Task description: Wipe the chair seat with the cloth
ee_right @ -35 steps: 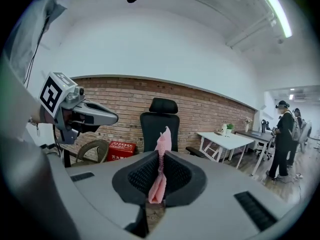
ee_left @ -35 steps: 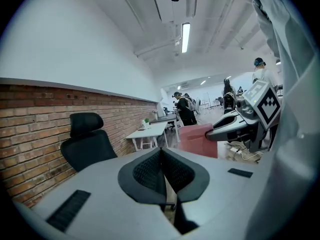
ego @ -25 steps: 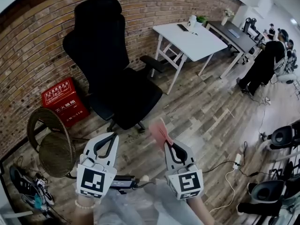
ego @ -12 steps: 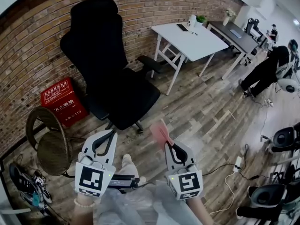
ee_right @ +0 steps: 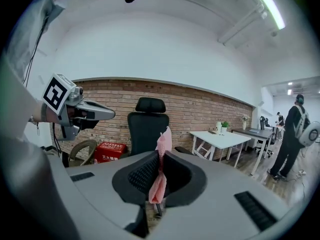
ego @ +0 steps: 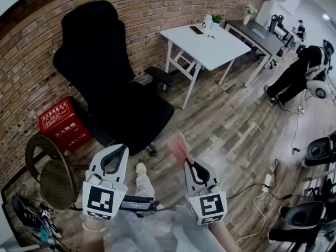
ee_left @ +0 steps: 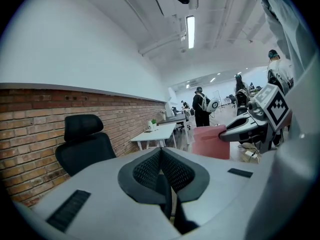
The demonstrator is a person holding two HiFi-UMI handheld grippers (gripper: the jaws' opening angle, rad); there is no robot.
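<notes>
A black high-backed office chair stands against the brick wall, its seat facing me; the right gripper view shows the chair straight ahead. My right gripper is shut on a pink cloth, which sticks up from its jaws, short of the seat. The cloth hangs pinched between the jaws in the right gripper view. My left gripper is shut with nothing in it, just before the seat's front edge. In the left gripper view the chair is at left and the cloth at right.
A red box and a round wicker stool sit left of the chair. A white table stands right of it, a dark desk beyond. A person bends at far right. Cables and a power strip lie on the wood floor.
The view has closed in on the chair, which now sits lower and further left in the head view. Both grippers keep their places and the cloth stays pinched in the right one.
</notes>
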